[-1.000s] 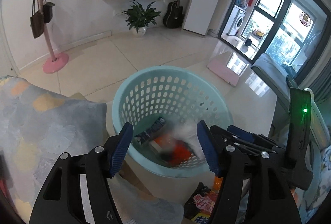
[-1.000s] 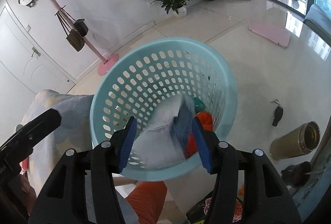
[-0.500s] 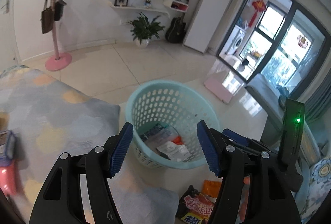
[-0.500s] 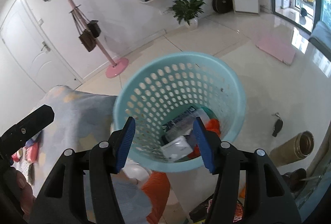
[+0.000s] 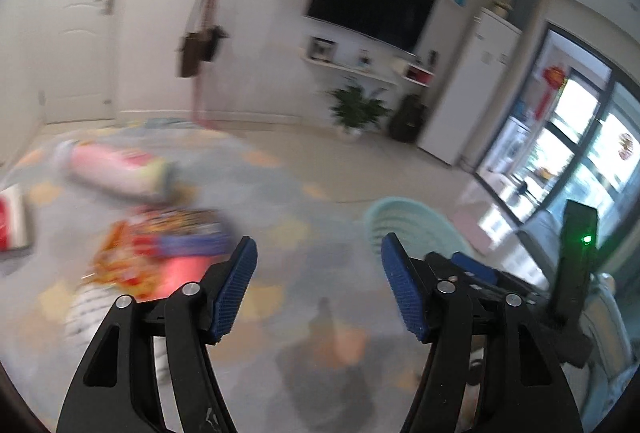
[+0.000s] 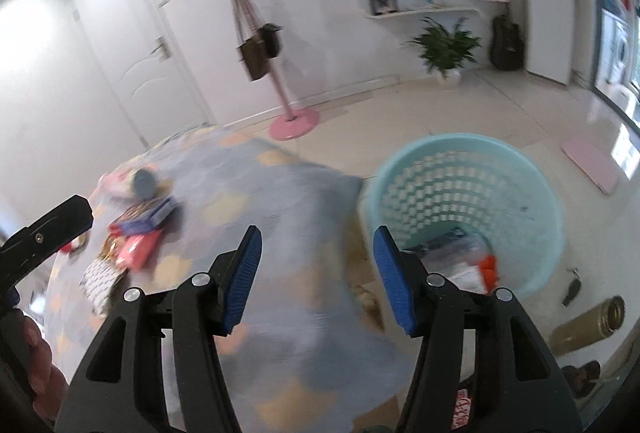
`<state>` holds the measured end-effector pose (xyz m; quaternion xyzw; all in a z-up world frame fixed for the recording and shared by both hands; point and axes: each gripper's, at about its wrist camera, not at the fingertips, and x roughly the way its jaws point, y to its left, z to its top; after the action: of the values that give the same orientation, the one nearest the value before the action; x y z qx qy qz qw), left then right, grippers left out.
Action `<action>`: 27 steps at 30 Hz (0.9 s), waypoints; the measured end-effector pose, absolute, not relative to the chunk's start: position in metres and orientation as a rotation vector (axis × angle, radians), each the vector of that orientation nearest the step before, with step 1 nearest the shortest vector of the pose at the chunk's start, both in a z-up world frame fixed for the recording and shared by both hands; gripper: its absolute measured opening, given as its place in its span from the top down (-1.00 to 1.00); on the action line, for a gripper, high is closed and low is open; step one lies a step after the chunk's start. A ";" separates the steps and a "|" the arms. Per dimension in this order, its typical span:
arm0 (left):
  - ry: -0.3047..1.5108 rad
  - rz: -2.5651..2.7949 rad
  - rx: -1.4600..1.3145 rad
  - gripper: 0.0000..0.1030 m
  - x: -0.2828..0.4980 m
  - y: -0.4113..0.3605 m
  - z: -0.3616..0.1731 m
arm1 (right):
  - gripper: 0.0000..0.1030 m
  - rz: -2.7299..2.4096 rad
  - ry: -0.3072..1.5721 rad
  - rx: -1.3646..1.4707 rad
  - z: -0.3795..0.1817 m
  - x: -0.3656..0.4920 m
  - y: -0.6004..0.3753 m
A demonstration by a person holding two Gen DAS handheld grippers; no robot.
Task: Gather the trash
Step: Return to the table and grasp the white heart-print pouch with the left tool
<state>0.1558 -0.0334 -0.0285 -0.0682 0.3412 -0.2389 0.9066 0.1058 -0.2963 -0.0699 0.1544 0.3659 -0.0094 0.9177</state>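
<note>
A light blue perforated basket [image 6: 516, 193] stands on the floor at the rug's right edge, with wrappers [image 6: 468, 265] inside; it also shows in the left wrist view [image 5: 404, 221]. Colourful snack packets [image 5: 160, 249] and a pink cylindrical package [image 5: 116, 173] lie on the grey patterned rug [image 5: 280, 233]. The packets show in the right wrist view [image 6: 136, 233] too. My left gripper [image 5: 318, 289] is open and empty above the rug. My right gripper [image 6: 316, 273] is open and empty, left of the basket.
A pink coat stand [image 6: 294, 121] with bags is behind the rug. A brass flask [image 6: 588, 321] and keys [image 6: 572, 289] lie on the tile floor right of the basket. A potted plant [image 6: 444, 49], guitar and fridge line the far wall.
Both grippers have swung left and away from the basket toward the rug. The wrappers that the right gripper dropped now lie in the basket. Both views are motion-blurred.
</note>
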 end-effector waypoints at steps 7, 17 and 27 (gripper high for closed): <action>0.722 -0.270 -0.083 -0.37 0.148 0.035 -0.044 | -0.06 0.103 0.777 0.261 -0.080 0.124 -0.221; 0.803 -0.112 0.166 -0.43 0.151 0.031 -0.092 | -0.06 0.165 0.848 0.194 -0.105 0.136 -0.165; 0.814 -0.026 0.121 -0.43 0.138 0.086 -0.095 | -0.06 0.182 0.879 0.211 -0.111 0.141 -0.169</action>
<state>0.1376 0.0858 -0.0949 0.0587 0.3957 -0.0126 0.9164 0.1409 -0.1686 -0.1108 0.1016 0.4242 0.0880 0.8956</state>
